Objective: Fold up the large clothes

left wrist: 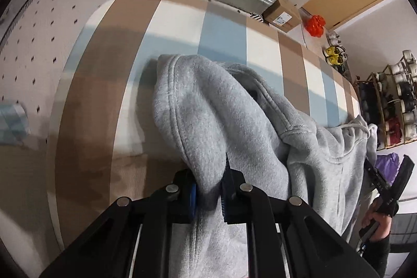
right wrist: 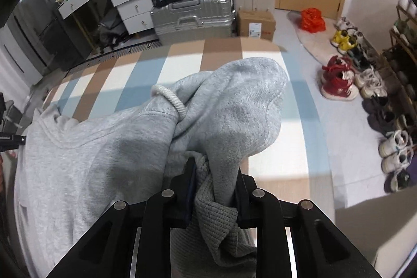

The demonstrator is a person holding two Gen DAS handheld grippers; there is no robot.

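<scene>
Over the striped mat (left wrist: 224,25), grey hoodie (left wrist: 221,108) in both jaws.

Bunched grey hoodie (left wrist: 234,121) above striped mat (left wrist: 182,25)

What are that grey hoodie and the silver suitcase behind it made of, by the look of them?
Grey hoodie: soft cotton-like fleece jersey, going by the fuzzy heathered surface, ribbed cuff and stitched seams. Silver suitcase: probably aluminium or metal-look hard shell; it is ribbed, glossy and has shiny latches.
</scene>
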